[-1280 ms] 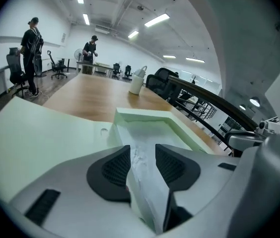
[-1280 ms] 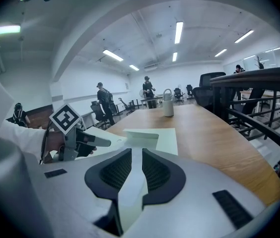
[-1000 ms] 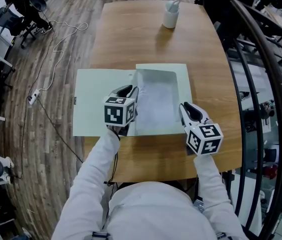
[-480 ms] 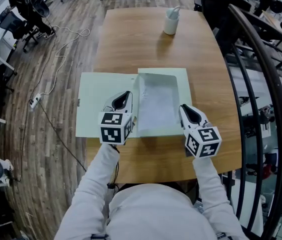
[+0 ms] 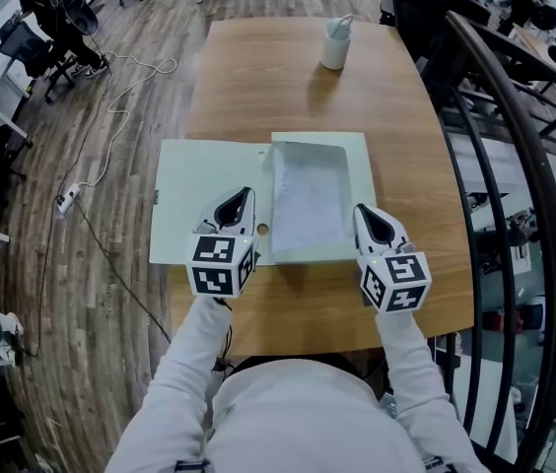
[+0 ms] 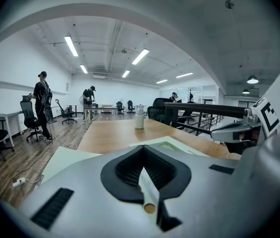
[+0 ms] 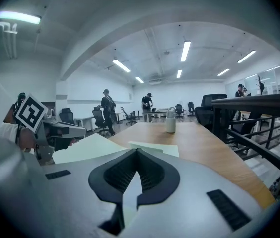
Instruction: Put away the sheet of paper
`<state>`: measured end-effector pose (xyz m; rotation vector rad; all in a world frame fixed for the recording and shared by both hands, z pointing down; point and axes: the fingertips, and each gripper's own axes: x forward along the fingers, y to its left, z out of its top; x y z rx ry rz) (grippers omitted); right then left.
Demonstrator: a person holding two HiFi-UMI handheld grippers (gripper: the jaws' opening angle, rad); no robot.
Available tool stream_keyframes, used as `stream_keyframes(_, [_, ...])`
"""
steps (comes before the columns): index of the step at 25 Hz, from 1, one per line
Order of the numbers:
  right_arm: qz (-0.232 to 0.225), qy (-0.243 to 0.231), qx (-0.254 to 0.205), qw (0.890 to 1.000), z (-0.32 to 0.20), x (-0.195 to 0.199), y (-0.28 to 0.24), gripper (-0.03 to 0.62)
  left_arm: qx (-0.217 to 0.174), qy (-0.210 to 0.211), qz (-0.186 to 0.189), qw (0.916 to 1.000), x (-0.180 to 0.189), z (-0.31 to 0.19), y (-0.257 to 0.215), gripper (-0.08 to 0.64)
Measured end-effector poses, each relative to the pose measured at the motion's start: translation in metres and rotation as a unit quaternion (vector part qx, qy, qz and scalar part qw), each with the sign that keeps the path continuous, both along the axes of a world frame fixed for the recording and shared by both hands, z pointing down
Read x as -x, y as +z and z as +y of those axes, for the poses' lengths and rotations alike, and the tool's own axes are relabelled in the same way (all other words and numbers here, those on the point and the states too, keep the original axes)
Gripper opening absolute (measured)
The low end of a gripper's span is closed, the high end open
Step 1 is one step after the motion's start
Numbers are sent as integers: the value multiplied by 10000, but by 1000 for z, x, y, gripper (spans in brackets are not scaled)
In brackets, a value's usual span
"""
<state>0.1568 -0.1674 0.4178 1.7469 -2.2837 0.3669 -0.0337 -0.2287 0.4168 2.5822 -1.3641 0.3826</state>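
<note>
A white sheet of paper (image 5: 308, 200) lies flat in the right half of an open pale green folder (image 5: 194, 195) on the wooden table (image 5: 258, 87). My left gripper (image 5: 241, 197) hovers over the folder's left half, just left of the sheet, with its jaws shut. Only a pale sliver and a small brass stud show through the slit, and I see nothing held. At the folder's right edge my right gripper (image 5: 362, 211) is also shut, with only pale green visible through its slit. The sheet is apart from both grippers.
A white cup (image 5: 334, 35) stands at the table's far end. A dark curved railing (image 5: 515, 166) runs close along the right. A cable (image 5: 110, 97) trails over the wooden floor on the left, beyond it office chairs and people.
My left gripper has drawn back from the sheet's left edge toward me and slightly left, and its jaws have closed. The sheet, the folder and my right gripper have stayed put.
</note>
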Motion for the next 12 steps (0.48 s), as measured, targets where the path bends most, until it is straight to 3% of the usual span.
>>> stream_keyframes(12, [166,18,-195,9997,3,-1,-5,26,15,29,240,9997,0,7,-1,17])
